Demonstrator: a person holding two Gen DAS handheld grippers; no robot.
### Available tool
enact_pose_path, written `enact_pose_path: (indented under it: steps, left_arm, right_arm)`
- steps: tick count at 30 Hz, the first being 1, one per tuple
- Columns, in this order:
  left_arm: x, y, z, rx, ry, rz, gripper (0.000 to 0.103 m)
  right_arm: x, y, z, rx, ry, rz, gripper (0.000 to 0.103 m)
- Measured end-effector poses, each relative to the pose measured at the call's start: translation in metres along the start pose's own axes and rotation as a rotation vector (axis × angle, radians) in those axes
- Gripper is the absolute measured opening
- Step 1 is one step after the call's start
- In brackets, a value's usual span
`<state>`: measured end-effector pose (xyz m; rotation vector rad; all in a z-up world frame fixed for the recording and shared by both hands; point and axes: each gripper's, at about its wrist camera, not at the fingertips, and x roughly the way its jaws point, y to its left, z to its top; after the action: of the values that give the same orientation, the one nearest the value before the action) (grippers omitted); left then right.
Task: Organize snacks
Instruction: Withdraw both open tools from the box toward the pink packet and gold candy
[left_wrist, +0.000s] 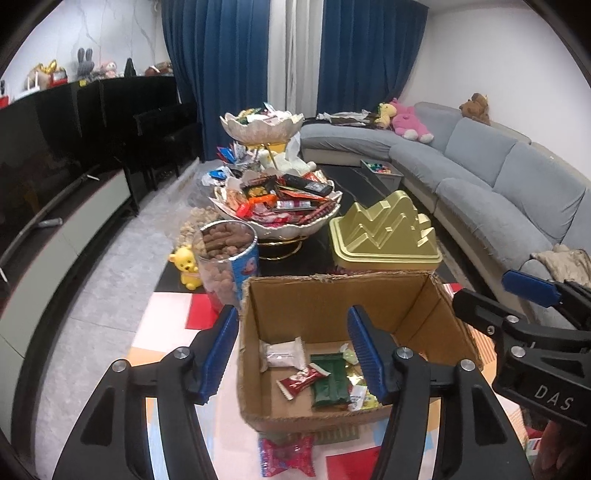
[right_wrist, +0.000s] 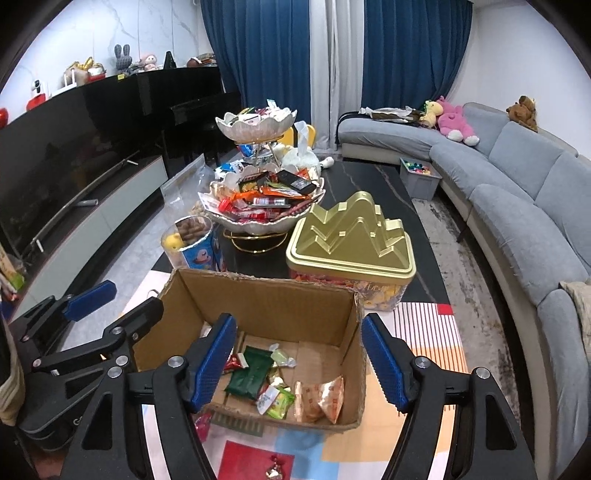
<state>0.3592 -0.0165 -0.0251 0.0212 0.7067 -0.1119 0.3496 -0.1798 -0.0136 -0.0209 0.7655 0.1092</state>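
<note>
Right here in front, both claws hang over the cardboard box (left_wrist: 332, 354). The left claw (left_wrist: 293, 354) stands about half open with nothing between its pads, and the right claw (right_wrist: 299, 360) gapes a bit wider, also empty. Down in the box lie the snacks: a dark green packet (right_wrist: 249, 373), a white wrapper (left_wrist: 282, 354), a red one (left_wrist: 301, 380), orange packets (right_wrist: 319, 397) toward the right side. One red sweet (left_wrist: 288, 454) sits outside on the desk (right_wrist: 424, 325), just before the box wall. That one could get forgotten, or knocked further if a claw dips low. Beyond the box stand the gold tin (right_wrist: 351, 236) and the chocolate tub (left_wrist: 227, 254), close enough that a careless swing could tip the tub. Farther back, the tiered snack bowl (left_wrist: 277, 206) is heaped high, so grabbing from it risks a spill.
</note>
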Motion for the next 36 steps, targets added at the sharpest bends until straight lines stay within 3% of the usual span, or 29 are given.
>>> enact_pose_path:
  steps: [20, 36]
  left_arm:
    - [-0.035, 0.004, -0.010, -0.002, -0.016, 0.003, 0.060]
    - [-0.046, 0.008, -0.032, -0.004, -0.002, 0.015, 0.067]
  right_arm:
    - [-0.041, 0.006, -0.015, 0.000, -0.062, -0.020, 0.071]
    - [-0.046, 0.010, -0.039, 0.022, -0.059, -0.019, 0.071]
